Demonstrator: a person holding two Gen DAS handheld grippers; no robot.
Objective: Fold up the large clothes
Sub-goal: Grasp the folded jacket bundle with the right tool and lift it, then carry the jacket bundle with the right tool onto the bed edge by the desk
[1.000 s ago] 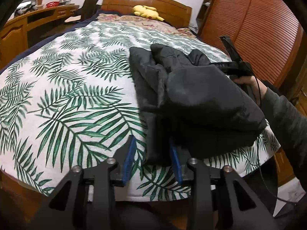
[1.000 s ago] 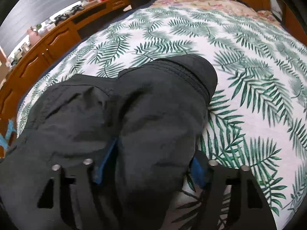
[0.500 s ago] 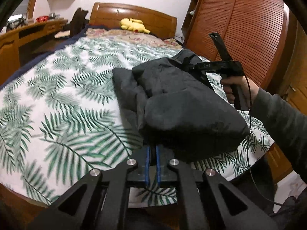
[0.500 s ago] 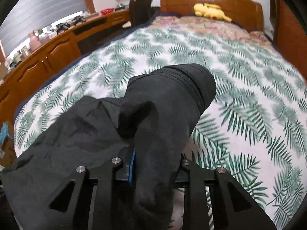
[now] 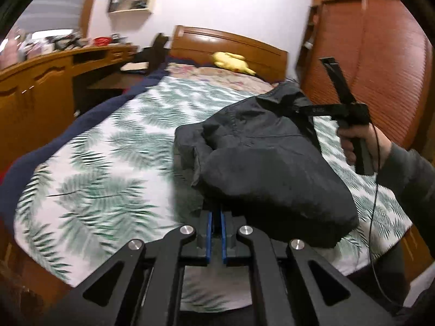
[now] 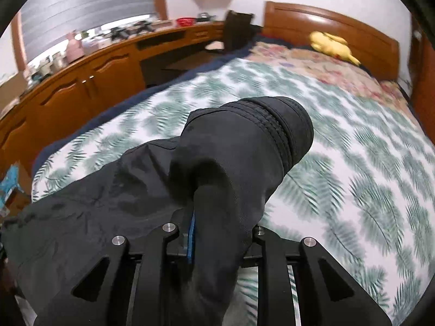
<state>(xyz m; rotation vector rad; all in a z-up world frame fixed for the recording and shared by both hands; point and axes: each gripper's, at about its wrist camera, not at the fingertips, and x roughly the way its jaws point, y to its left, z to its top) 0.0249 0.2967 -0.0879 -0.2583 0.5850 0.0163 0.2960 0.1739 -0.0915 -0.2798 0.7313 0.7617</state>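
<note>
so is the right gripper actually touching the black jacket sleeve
Touching. In the right wrist view the right gripper has its jaws closed on the black jacket sleeve, the fabric bunched between them and draping over the far side.

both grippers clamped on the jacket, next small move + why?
Probably carry both ends forward across the bed to fold. The left gripper pinches the near hem of the jacket, the right gripper grips the part by the cuff, and the jacket is bunched rather than flat.
</note>
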